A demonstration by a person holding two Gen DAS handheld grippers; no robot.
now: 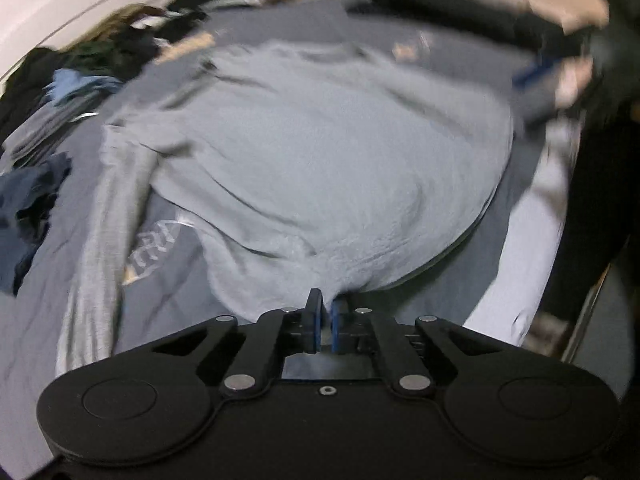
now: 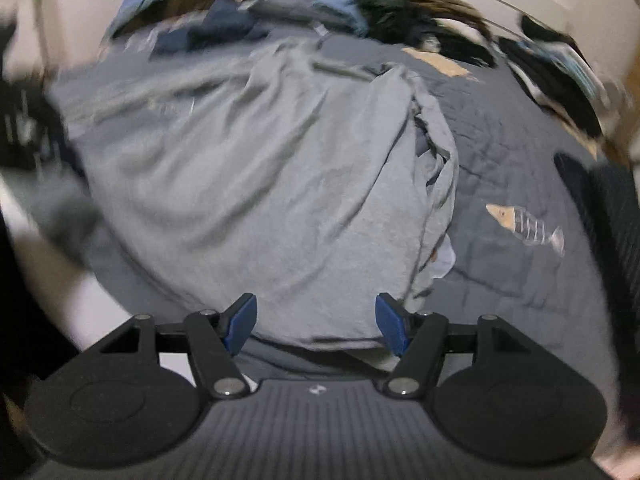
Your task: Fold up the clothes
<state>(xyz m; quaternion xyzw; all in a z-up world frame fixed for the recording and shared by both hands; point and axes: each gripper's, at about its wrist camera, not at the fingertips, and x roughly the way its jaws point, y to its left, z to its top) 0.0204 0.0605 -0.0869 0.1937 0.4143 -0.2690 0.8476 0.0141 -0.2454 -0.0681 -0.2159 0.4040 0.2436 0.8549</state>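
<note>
Left gripper [image 1: 326, 322] is pinched tight on the near hem of the grey sweatshirt [image 1: 320, 152], blue pads nearly together with fabric bunched between them; right gripper [image 2: 316, 322] is spread wide, pads on either side of the same hem but holding nothing, cloth just past the tips; sweatshirt lies spread on the dark grey quilted bedspread [image 2: 512, 168], body mostly flat, one long sleeve [image 1: 100, 220] trailing down its side in the left view, the opposite edge rumpled into a ridge of folds [image 2: 436, 152] in the right view; bedspread has a fish print [image 2: 528, 226] well clear of the garment; further back a pile of unfolded clothes [image 2: 304, 8], dark and blue, runs along the far edge near the wall; both views are motion-blurred, so fine detail is unreliable. Risks, as I read it: with only one corner held, lifting now would swing the hem unevenly and drag the body off square; the right claw could close on bedspread along with the hem, since the two greys sit touching there; the rumpled side would get folded in as a lump unless flattened first; the loose sleeve may catch under the body and skew the fold line; the left pinch looks shallow, so a hard pull could slip it.
</note>
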